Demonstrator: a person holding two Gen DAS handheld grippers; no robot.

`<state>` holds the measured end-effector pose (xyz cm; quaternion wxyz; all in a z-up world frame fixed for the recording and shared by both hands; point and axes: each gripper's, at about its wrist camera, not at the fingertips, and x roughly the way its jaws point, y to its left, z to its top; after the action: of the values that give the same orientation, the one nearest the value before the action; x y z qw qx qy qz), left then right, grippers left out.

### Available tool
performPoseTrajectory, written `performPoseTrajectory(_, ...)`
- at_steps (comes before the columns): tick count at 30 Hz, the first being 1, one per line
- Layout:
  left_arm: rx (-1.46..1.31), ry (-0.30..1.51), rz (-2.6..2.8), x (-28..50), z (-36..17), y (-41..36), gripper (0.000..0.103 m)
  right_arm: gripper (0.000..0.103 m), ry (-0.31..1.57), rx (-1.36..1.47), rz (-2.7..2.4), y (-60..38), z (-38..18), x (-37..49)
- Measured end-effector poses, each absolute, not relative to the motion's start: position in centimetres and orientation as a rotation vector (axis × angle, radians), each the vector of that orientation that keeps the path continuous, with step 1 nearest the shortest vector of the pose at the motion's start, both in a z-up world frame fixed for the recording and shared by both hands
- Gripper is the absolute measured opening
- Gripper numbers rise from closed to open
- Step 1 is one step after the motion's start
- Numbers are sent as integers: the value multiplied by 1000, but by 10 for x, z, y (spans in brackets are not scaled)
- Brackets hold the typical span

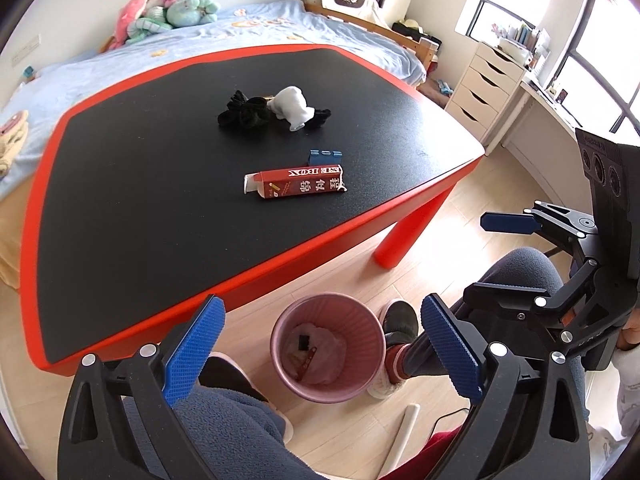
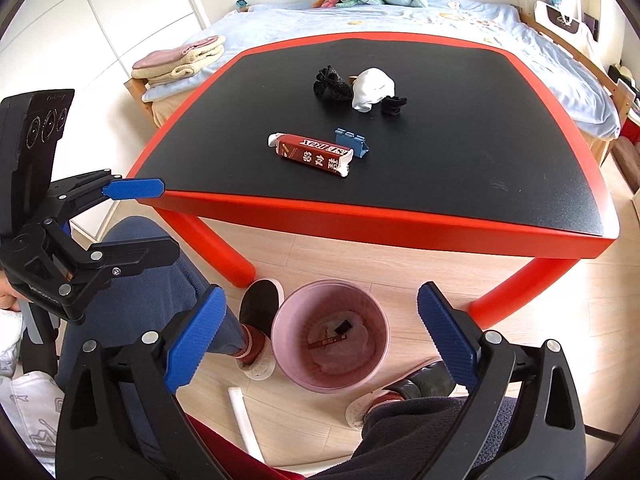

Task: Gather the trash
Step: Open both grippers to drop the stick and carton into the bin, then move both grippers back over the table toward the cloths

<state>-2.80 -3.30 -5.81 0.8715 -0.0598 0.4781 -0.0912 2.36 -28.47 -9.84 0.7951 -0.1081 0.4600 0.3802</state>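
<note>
Reaching for the box (image 1: 294, 182) comes next: it lies mid-worktop (image 1: 120, 200), just in front of a blue clip (image 1: 325, 157). Both tools, left (image 1: 320, 356) and right (image 2: 316, 344), gape wide and empty above the bin (image 1: 326, 354); grip the box across its narrow width.

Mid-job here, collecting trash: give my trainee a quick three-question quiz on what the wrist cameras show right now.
1. True or false: the red carton already lies in the pink bin.
2. Which lies closest to the carton? A. white sock B. blue clip C. black sock
3. Fill in: the left gripper and right gripper both have their jaws ____ and hold nothing.

Key:
1. False; it lies on the black-topped table.
2. B; the clip sits right beside it.
3. Open; both hover over the bin on the floor.
</note>
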Motion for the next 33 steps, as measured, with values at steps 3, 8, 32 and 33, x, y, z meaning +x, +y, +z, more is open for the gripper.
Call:
performPoseTrajectory(3,-132,996,-184,-27,-56,-30,95,96,984,-229,811,-285,-96,25)
performPoseTrajectory(8,-149,987,-170,-24,-52,-22,95,96,976,-221,803,-285,-91,30)
performPoseTrajectory(32,-206,924,-114,59,-19,23,95,97,865,-262,786,-246,-45,112)
performPoseTrajectory(33,-210,926,-112,64,-18,26,95,97,862,-267,788,-243,-44,117)
